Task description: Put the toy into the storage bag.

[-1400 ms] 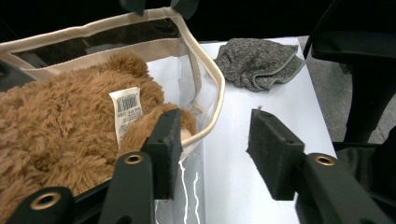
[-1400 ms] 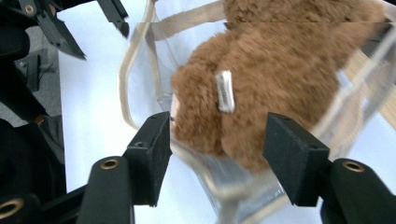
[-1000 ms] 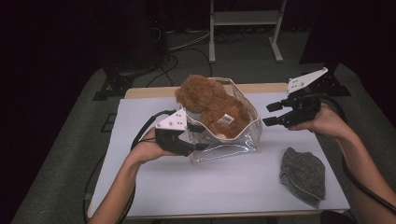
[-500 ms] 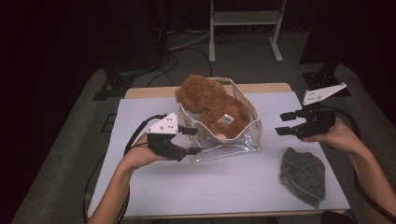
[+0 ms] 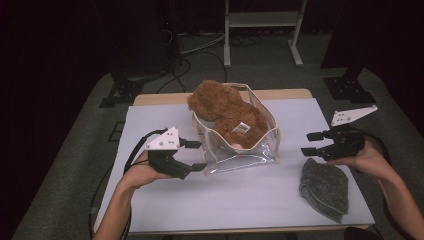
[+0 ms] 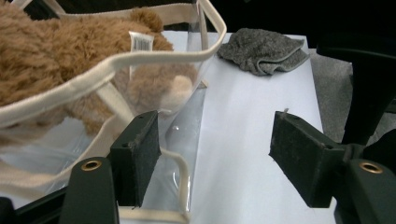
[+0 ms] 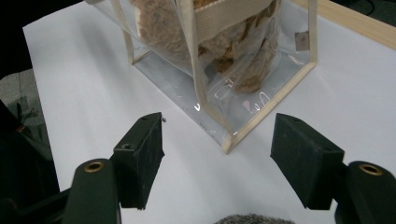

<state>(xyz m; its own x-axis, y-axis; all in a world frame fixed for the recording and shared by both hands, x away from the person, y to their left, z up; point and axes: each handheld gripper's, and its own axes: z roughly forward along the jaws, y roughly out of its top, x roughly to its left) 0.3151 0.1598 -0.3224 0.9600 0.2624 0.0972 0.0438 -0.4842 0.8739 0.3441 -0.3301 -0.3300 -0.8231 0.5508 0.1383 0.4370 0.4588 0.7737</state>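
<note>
A clear plastic bag point(image 5: 240, 161) with cream trim stands mid-table, and a brown teddy bear point(image 5: 225, 107) sits in it, head over the far rim. My left gripper point(image 5: 196, 156) is at the bag's left near corner. Its jaws have just been opening and stand open. In the left gripper view, the bag point(image 6: 187, 52) and bear point(image 6: 56, 51) lie past the left jaw of that gripper point(image 6: 215, 158), and no pad presses on them. My right gripper point(image 5: 307, 144) is open to the right of the bag. In its view, the gripper point(image 7: 217, 158) faces the bag's corner point(image 7: 261, 112) over bare table.
A crumpled grey cloth point(image 5: 325, 190) lies at the table's near right, just under the right hand, and shows as the cloth point(image 6: 261, 49) beyond the bag. The white table top point(image 5: 250, 205) has a wooden far edge. A metal stand point(image 5: 260, 30) and cables are on the floor behind.
The left gripper drew back from the bag's rim toward the near left, and its jaws spread wider. The right gripper moved right and down, away from the bag, to beside the grey cloth.
</note>
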